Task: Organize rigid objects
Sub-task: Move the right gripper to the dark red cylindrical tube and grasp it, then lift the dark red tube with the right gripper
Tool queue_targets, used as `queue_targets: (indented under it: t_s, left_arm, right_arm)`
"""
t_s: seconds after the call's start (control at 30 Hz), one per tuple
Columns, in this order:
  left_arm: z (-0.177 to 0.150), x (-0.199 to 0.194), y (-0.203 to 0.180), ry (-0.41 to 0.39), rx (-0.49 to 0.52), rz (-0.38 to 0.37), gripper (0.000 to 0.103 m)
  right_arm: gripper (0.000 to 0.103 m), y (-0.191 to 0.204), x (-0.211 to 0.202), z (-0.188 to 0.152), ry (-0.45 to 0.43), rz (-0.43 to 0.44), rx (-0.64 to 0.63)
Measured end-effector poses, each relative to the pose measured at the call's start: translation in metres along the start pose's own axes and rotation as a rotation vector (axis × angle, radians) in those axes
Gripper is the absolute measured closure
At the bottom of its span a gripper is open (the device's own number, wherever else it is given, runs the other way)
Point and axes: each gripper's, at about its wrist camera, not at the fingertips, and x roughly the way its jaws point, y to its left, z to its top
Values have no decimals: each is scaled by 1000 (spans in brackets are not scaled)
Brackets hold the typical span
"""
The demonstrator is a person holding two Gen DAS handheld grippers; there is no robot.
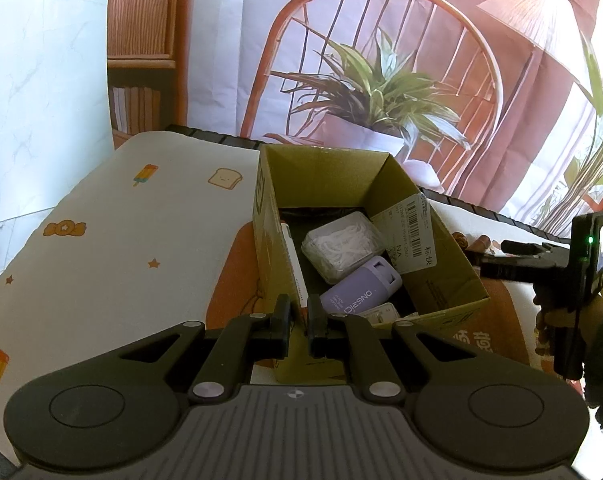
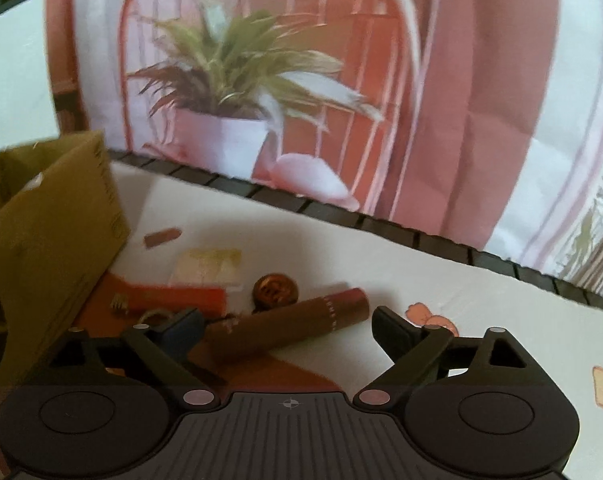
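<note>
An open cardboard box (image 1: 441, 276) stands on the table and holds a clear case of white picks (image 1: 341, 246), a lilac case (image 1: 359, 290), a white pen (image 1: 293, 264) and a small white item. My left gripper (image 1: 299, 316) is nearly shut at the box's near wall, and I cannot tell whether it pinches the wall or the pen's end. My right gripper (image 2: 287, 326) is open just above a brown tube (image 2: 289, 322) lying on the table right of the box (image 2: 49, 240). It also shows in the left wrist view (image 1: 513, 250).
Near the tube lie a red stick (image 2: 177, 296), a round bronze cap (image 2: 273, 290), a pale card (image 2: 207, 266) and a small brown piece (image 2: 161, 237). The printed tablecloth (image 1: 113, 248) ends at a dark table edge (image 2: 381, 226) before a wall poster.
</note>
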Motion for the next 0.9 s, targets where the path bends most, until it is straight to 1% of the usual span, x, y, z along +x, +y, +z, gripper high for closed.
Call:
queue_targets:
  t_s: [0.1, 0.17, 0.3, 0.37, 0.43, 0.47, 0.53, 0.67, 0.9]
  left_arm:
    - [0, 0, 0, 0, -3, -1, 93]
    - [0, 0, 0, 0, -2, -1, 93]
    - [0, 0, 0, 1, -1, -2, 93]
    - [0, 0, 0, 1, -1, -1, 93]
    - [0, 0, 0, 1, 0, 0, 93]
    - [0, 0, 0, 1, -1, 0, 93]
    - [0, 0, 0, 1, -1, -1, 93]
    - [0, 0, 0, 1, -3, -2, 93]
    - [0, 1, 0, -1, -3, -2, 93]
  right_arm:
    - [16, -6, 5, 6, -3, 0, 95]
    - [25, -6, 10, 7, 6, -17, 139]
    - [39, -5, 19, 4, 40, -52, 193]
    - [50, -6, 19, 0, 47, -61, 234]
    - [59, -9, 18, -3, 56, -76, 276]
    - [64, -10, 16, -5, 57, -83, 288]
    - [69, -12, 12, -9, 57, -94, 296]
    - [82, -13, 1, -17, 71, -121, 271]
    - [82, -8, -29, -42, 65, -152, 217]
